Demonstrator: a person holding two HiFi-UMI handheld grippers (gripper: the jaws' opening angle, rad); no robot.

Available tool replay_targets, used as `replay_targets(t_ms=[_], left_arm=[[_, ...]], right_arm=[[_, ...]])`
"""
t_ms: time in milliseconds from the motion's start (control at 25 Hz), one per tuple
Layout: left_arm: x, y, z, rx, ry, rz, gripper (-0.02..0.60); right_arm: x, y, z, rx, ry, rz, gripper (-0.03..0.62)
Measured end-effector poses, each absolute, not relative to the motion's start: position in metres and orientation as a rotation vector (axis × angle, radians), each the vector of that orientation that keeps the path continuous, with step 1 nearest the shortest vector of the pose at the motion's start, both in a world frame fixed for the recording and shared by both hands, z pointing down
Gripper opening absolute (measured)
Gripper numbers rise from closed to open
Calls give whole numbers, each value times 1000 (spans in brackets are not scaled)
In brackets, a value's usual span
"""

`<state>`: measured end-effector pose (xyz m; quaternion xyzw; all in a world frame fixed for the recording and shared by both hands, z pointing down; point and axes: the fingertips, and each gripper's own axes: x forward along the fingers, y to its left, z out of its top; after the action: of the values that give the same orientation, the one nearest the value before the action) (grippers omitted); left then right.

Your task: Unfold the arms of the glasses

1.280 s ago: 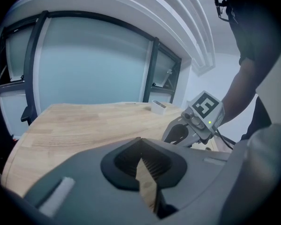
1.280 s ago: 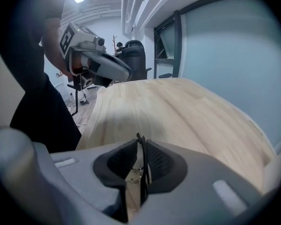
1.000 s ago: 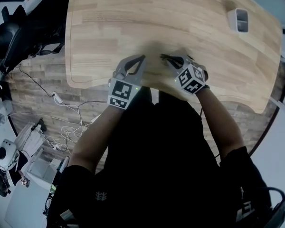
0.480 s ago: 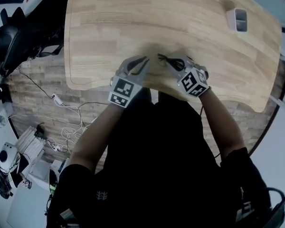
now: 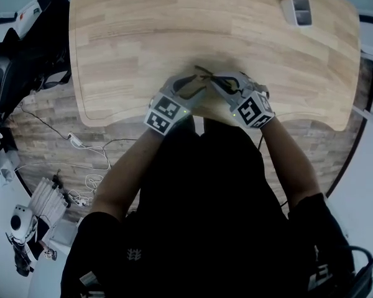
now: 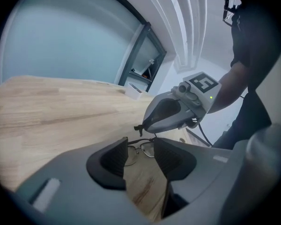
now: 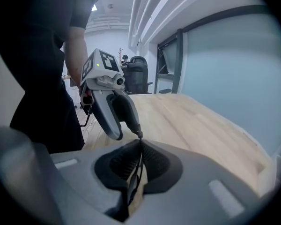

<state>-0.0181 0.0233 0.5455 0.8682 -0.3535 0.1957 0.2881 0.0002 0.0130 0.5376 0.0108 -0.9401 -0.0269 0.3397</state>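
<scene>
Thin dark-framed glasses sit between my two grippers, near the front edge of the wooden table. My right gripper is shut on a thin dark part of the frame, which runs up between its pads. My left gripper has just been opening its jaws. They stand wide apart, and the lenses show through the gap just beyond them, with neither pad pressing on them. The right gripper's tip lies close ahead in the left gripper view.
A small white container stands at the table's far right. Cables and equipment lie on the floor to the left. A dark office chair stands beyond the table. The person's torso is close against the near table edge.
The left gripper has swung in toward the glasses and its jaws have spread. The right gripper stays shut on the frame and has shifted slightly. Both tips now nearly meet.
</scene>
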Motion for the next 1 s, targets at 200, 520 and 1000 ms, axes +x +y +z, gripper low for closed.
replay_targets(t_ms=[200,520,1000], left_arm=[[3,18,540,2361,-866,499,189],[18,24,528,2401,-776,530,187],[48,40,504,2475,-694,558,187]], right_arm=[[6,14,534,57,-2485,-71,17],[16,19,533,96,-2495,-12,35],[59,31,527,147,-2475,20,87]])
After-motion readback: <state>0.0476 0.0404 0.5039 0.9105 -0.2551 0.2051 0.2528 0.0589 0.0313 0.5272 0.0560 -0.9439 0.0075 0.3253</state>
